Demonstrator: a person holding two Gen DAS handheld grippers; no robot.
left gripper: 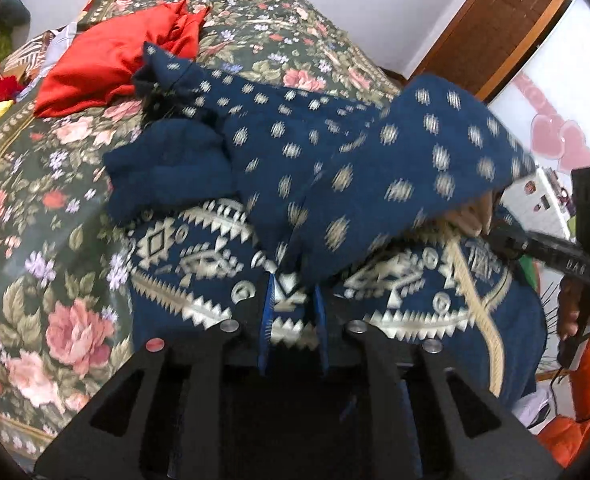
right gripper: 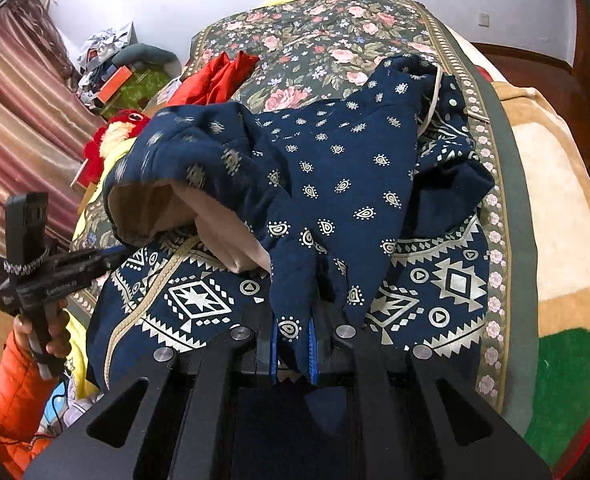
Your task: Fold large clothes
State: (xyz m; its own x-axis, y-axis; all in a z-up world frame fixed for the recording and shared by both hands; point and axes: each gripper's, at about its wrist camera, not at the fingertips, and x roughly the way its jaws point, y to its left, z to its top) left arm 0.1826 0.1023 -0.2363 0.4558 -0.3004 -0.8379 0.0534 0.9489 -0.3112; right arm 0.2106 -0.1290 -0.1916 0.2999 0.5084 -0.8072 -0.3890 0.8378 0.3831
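Left gripper (left gripper: 293, 312): pitched steeply down over the garment. Its blue-padded fingers (left gripper: 266, 320) stand a little apart with patterned cloth lying between them; motion blur hides whether the pads press on it, so grip cannot be confirmed.

Left hand (right gripper: 51, 338): seen in the right wrist view at 8 o'clock, wrapped round the black handle, with an orange quilted sleeve (right gripper: 11, 392) below it.

Right gripper (right gripper: 293, 348): also angled steeply down. Its fingers (right gripper: 273, 346) are clenched on a narrow fold of the navy cloth, which rises from between the pads toward 12 o'clock.

Right hand (left gripper: 571, 308): visible in the left wrist view at 4 o'clock, on its handle at the frame edge.

Task item: a large navy blue garment with cream paisley and geometric print (right gripper: 343, 184), lying on the bed. The banded hem portion is spread flat nearest both grippers; the spotted upper portion is heaped over it toward 12 o'clock. A pale lining (right gripper: 223, 236) shows in an opening at 9 o'clock from the right fingers.

Bed: covered with a dark green rose-patterned bedspread (left gripper: 55, 240).

Other item: a crumpled red cloth (left gripper: 107, 60), beyond the navy garment at 11 o'clock in the left wrist view, touching its far edge.
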